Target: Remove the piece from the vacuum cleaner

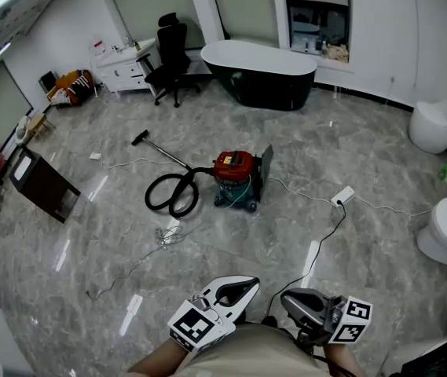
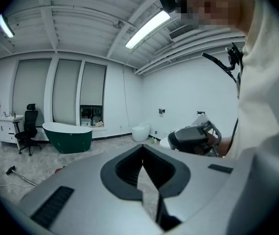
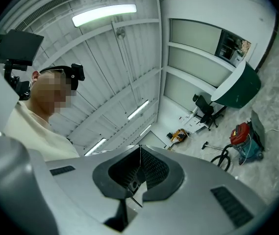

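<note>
We are only approaching: left tool (image 1: 248, 284) and right tool (image 1: 287, 300) are both closed and empty, while the vacuum (image 1: 237, 177) stands well off on the floor (image 1: 364, 250). Next, we judge, close in and open one.

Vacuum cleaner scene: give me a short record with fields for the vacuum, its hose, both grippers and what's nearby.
vacuum cleaner: red top, teal drum, upright on the floor
hose: black, looped on the floor at its left in the head view
wand: lying on the floor beyond the hose
left gripper: shut, empty
right gripper: shut, empty
nearby: bathtub and office chair behind
task: not begun
</note>
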`<state>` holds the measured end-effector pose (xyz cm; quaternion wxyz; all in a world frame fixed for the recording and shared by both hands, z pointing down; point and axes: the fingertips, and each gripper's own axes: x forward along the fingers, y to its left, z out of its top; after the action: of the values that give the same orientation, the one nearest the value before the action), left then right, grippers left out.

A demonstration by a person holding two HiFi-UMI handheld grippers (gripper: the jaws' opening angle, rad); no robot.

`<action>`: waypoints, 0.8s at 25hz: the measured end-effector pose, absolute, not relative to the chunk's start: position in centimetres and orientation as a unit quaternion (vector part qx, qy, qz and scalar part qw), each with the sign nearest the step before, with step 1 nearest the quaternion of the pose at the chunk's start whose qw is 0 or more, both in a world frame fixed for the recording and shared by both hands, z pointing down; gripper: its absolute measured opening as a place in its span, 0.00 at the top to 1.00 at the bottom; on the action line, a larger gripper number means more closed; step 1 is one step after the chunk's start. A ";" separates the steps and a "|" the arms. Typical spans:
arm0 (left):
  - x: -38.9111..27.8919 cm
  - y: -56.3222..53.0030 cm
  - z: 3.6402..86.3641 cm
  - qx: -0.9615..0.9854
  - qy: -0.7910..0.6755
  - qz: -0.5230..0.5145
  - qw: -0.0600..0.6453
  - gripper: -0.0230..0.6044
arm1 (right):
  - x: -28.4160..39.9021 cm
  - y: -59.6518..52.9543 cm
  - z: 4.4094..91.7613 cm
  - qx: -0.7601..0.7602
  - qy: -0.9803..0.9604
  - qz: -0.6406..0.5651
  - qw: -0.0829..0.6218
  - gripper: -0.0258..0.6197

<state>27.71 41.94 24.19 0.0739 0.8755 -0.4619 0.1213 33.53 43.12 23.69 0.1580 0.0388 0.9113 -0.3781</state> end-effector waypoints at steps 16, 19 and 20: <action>13.7 35.5 24.5 0.860 -0.496 0.058 0.106 0.96 | 20.4 37.4 23.7 0.022 0.935 -0.347 0.075 0.96; 10.3 34.2 23.9 0.860 -0.499 0.048 0.100 0.96 | 16.8 36.5 23.2 0.025 0.941 -0.333 0.059 0.96; 9.2 33.8 23.5 0.860 -0.499 0.044 0.097 0.96 | 15.6 36.1 23.0 0.024 0.942 -0.330 0.056 0.96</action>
<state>9.20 33.77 23.54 0.0972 0.8602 -0.4987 0.0438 15.62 36.07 23.04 0.0556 0.0237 0.9421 -0.3299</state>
